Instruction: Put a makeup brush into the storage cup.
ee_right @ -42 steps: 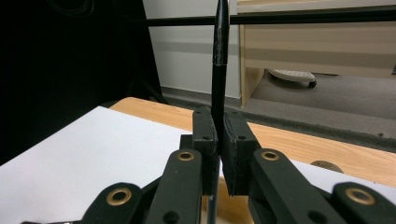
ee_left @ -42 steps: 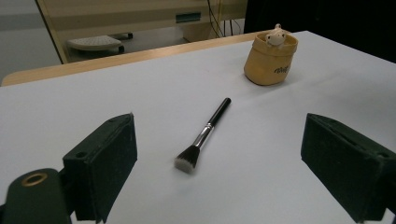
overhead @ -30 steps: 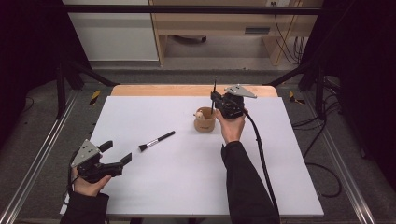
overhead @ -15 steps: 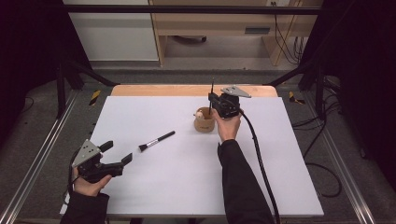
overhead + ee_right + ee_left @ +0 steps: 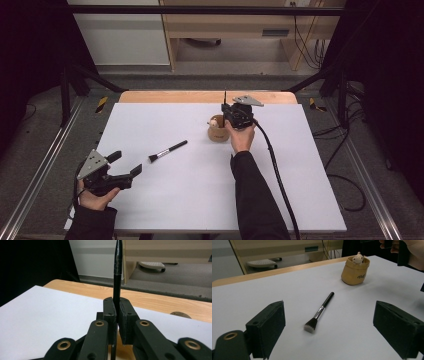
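1. Right gripper (image 5: 231,116) clenched on thin black pointed stick (image 5: 117,272), held upright above small tan fabric pot (image 5: 218,130).
2. Left gripper (image 5: 125,170) released, jaws wide, near table's front left.
3. Black-handled makeup brush (image 5: 167,150) lies flat mid-table.

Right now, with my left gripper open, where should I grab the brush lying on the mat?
Probably the black handle of the brush, near its middle. It lies flat and slim, clear of the pot. Come straight down with the left gripper, jaws across the handle, avoiding the soft bristles.
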